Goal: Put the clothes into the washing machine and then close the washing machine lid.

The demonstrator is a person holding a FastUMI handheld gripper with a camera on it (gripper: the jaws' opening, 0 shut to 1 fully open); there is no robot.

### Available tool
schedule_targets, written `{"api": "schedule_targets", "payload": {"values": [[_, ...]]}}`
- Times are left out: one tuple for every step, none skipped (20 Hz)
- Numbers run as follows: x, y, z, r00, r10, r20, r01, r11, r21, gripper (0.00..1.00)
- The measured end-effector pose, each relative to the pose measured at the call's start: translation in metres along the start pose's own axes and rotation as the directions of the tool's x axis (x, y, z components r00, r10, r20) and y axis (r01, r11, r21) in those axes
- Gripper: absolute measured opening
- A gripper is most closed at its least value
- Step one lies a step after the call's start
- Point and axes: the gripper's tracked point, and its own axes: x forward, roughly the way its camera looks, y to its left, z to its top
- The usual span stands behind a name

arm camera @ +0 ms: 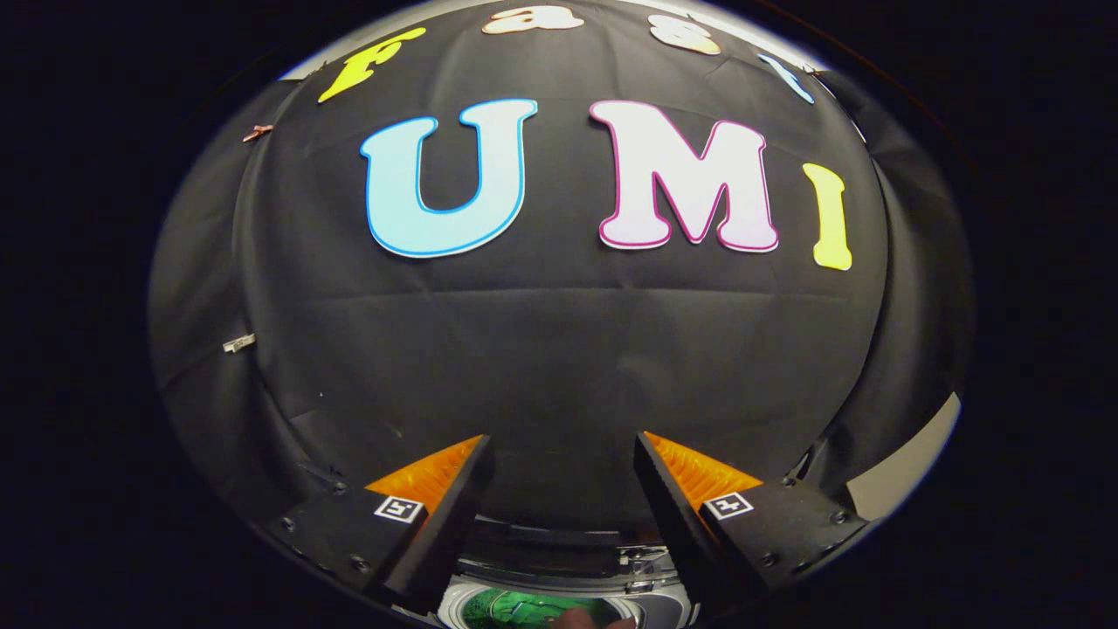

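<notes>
Hovering above the washing machine (559,577), the gripper (559,454) holds its two fingers (454,507) spread wide, with nothing between them but a view of the black cloth wall (559,367) of the booth beyond. Neither finger touches anything that can be seen.

Low between the fingers, close under them, lies the washing machine: a pale rounded rim with a darker band of plastic and some metal hardware just behind it (toward the cloth wall). Inside the rim sits a round opening (533,609) where something green shows, with a small brownish patch at its near edge; whether that green is clothing, or glass over the drum, cannot be told. Whether the lid is up or down cannot be told either, since so little of the machine shows.

Behind the washing machine the cloth wall rises, creased across its middle. To the right of the machine, past the right finger, a pale strip of bare surface (908,467) shows beside the cloth. Well to the left of the machine, a small pale clip (238,343) is fixed to the cloth.
</notes>
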Motion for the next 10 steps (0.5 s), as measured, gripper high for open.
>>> {"api": "schedule_targets", "payload": {"values": [[0.004, 0.003, -0.008, 1.000, 0.006, -0.023, -0.006, 1.000, 0.010, 1.00], [0.008, 0.005, -0.018, 0.998, 0.012, -0.056, -0.011, 1.000, 0.015, 1.00], [0.011, 0.008, -0.029, 0.995, 0.017, -0.099, -0.016, 1.000, 0.016, 1.00], [0.012, 0.006, -0.020, 0.998, 0.018, -0.059, -0.017, 1.000, 0.016, 1.00], [0.014, 0.006, -0.023, 0.997, 0.017, -0.079, -0.016, 1.000, 0.014, 1.00], [0.009, 0.006, -0.024, 0.997, 0.016, -0.073, -0.015, 1.000, 0.014, 1.00], [0.012, 0.007, -0.027, 0.996, 0.012, -0.091, -0.010, 1.000, 0.020, 1.00], [0.012, 0.007, -0.028, 0.995, 0.011, -0.099, -0.010, 1.000, 0.011, 1.00], [0.011, 0.006, -0.030, 0.993, 0.011, -0.114, -0.010, 1.000, 0.013, 1.00], [0.010, 0.007, -0.030, 0.992, 0.012, -0.126, -0.010, 1.000, 0.016, 1.00]]}}
